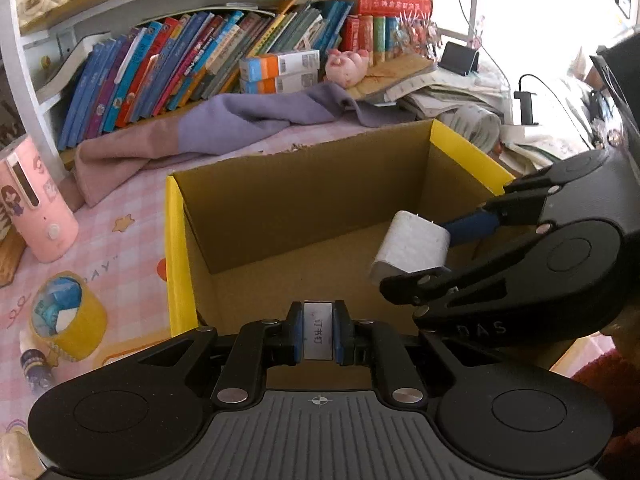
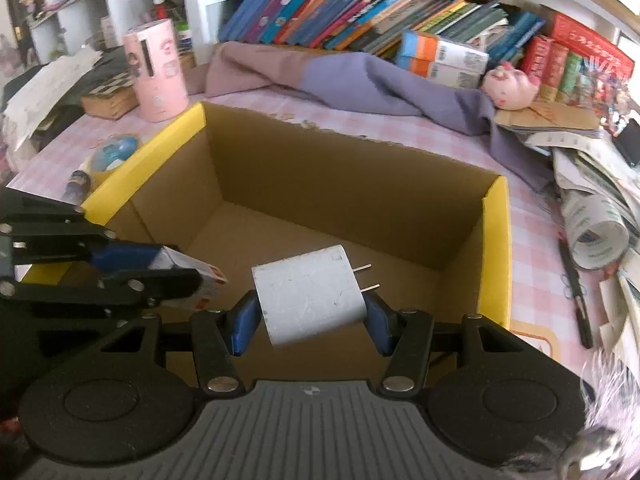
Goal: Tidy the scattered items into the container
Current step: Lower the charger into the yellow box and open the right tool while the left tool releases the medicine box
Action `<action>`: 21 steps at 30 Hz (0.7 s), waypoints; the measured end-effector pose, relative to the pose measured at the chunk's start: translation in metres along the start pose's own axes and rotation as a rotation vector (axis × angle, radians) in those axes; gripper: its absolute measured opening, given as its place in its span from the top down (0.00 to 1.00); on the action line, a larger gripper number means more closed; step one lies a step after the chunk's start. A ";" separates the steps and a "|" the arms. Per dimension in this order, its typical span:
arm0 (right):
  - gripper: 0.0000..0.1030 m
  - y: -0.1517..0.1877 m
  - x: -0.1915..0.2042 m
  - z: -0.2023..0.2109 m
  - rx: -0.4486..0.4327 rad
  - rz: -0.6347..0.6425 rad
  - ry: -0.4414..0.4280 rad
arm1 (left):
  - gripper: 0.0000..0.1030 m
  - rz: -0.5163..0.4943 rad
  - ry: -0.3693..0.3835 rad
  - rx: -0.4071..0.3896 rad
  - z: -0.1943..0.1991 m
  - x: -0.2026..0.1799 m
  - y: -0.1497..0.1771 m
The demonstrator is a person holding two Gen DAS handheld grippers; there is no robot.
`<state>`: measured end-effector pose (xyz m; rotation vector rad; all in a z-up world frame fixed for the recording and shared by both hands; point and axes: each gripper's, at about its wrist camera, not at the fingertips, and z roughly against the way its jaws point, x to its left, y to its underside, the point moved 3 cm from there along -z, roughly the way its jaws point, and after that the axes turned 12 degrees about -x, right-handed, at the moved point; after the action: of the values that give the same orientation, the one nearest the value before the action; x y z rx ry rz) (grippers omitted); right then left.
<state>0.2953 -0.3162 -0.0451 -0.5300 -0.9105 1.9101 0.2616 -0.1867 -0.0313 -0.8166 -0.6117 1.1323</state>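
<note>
— Left claw [image 1: 318, 336] first: what has it got?

— Its blue pads are pinched tight on a small flat box [image 1: 318, 335], white with print on the top face. From the right wrist view the same box [image 2: 192, 276] shows a red-and-white end sticking out past the fingers.

— And where is it?

— Over the near edge of the carton [image 1: 304, 184], pointing down into it. The carton is open, brown inside with yellow on its end walls, and its floor is bare as far as I can see.

— Right claw [image 2: 312, 316]?

— Partly open, pads pressed on both sides of a white charger [image 2: 310, 294]. The two prongs point away from the camera, toward the far wall of the carton [image 2: 340, 168]. The charger hangs above the floor, not resting on it.

— How do the two claws sit to each other?

— Close, side by side over the carton. In the left view the right claw [image 1: 416, 254] comes in from the right with the charger [image 1: 412, 246] just ahead of it.

— Anything left outside?

— On the pink checked cloth [image 1: 132, 208], left of the carton: a tape roll [image 1: 68, 316], a small bottle [image 1: 36, 364] beside it, and a pink canister [image 1: 36, 204] farther back. A purple cloth [image 1: 248, 116] lies behind, before a row of books [image 1: 192, 60].
</note>
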 end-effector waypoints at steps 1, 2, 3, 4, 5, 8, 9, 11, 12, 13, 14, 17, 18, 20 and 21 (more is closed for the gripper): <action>0.49 0.000 0.000 0.000 0.002 0.004 0.000 | 0.87 0.002 -0.001 0.000 0.000 0.000 0.000; 0.49 0.000 0.000 0.000 0.003 0.008 -0.001 | 0.87 0.002 -0.004 0.001 0.001 0.000 0.001; 0.49 0.001 0.000 0.000 0.004 0.010 -0.002 | 0.87 0.001 -0.009 0.002 0.001 -0.001 0.001; 0.49 0.001 0.000 0.000 0.006 0.012 -0.003 | 0.87 0.000 -0.014 0.002 0.002 -0.002 0.001; 0.49 0.001 0.001 0.000 0.007 0.016 -0.005 | 0.87 -0.002 -0.019 0.002 0.003 -0.002 0.002; 0.48 0.001 0.001 0.001 0.007 0.019 -0.011 | 0.87 -0.005 -0.039 -0.004 0.006 -0.004 0.002; 0.48 0.001 0.001 0.001 0.005 0.018 -0.013 | 0.84 -0.005 -0.052 -0.015 0.008 -0.004 0.001; 0.48 0.001 0.001 0.003 -0.006 0.014 -0.012 | 0.81 -0.007 -0.072 -0.031 0.012 -0.004 0.000; 0.45 0.001 0.001 0.005 -0.014 0.009 -0.010 | 0.77 -0.004 -0.082 -0.040 0.014 -0.003 -0.001; 0.44 0.001 0.000 0.006 -0.019 0.001 -0.007 | 0.71 0.002 -0.090 -0.050 0.016 -0.002 -0.001; 0.42 0.000 -0.001 0.007 -0.026 -0.006 -0.002 | 0.68 0.009 -0.098 -0.062 0.019 -0.001 -0.002; 0.42 0.000 -0.002 0.014 -0.051 -0.022 0.003 | 0.57 0.020 -0.120 -0.092 0.027 0.002 -0.003; 0.41 0.000 -0.002 0.016 -0.062 -0.022 0.012 | 0.50 0.023 -0.126 -0.103 0.030 0.002 -0.003; 0.41 -0.001 -0.003 0.021 -0.083 -0.028 0.025 | 0.41 0.026 -0.134 -0.127 0.035 0.001 -0.005; 0.40 -0.002 -0.004 0.024 -0.095 -0.035 0.029 | 0.35 0.026 -0.138 -0.138 0.037 0.001 -0.005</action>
<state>0.2818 -0.3279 -0.0285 -0.5929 -0.9891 1.8296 0.2353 -0.1774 -0.0058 -0.8707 -0.8028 1.1862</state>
